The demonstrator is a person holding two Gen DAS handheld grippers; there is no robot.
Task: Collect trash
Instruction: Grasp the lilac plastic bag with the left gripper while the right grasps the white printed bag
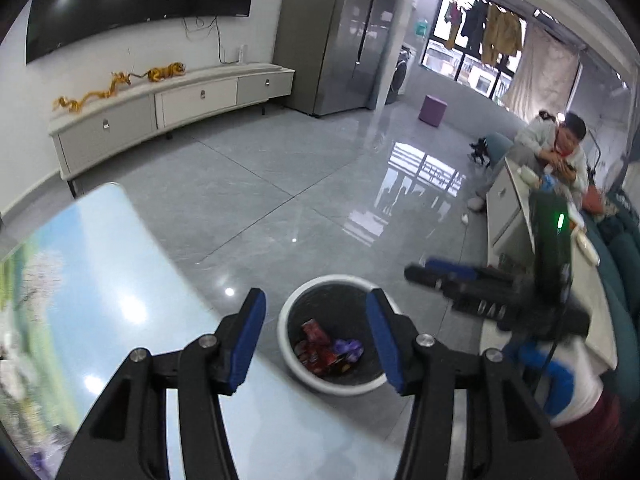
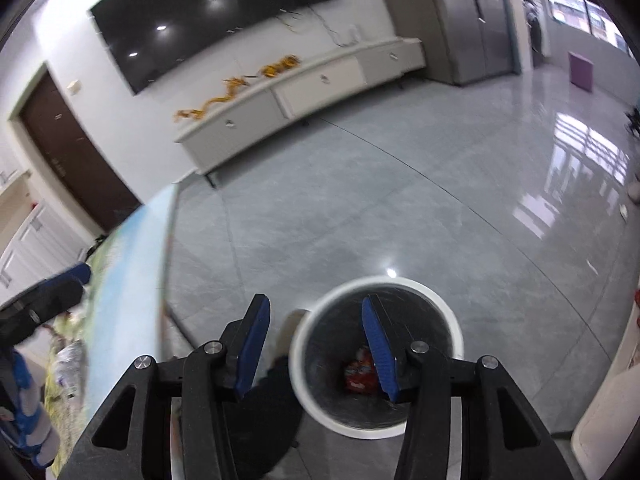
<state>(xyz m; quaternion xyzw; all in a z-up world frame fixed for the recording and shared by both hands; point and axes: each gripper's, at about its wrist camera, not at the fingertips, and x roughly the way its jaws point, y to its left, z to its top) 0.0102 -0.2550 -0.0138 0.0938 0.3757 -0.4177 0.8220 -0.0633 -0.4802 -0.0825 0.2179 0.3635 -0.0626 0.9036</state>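
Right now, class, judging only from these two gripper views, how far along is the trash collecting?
Done: red and purple wrappers already lie in the white-rimmed bin on the floor. In hand: nothing; the left gripper and the right gripper both stand open and empty above the bin. Left: what looks like a crumpled clear plastic bottle remains on the table, so at least one more pickup seems due.

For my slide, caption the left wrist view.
Open left gripper above a white-rimmed bin holding red and purple wrappers, beside the table.
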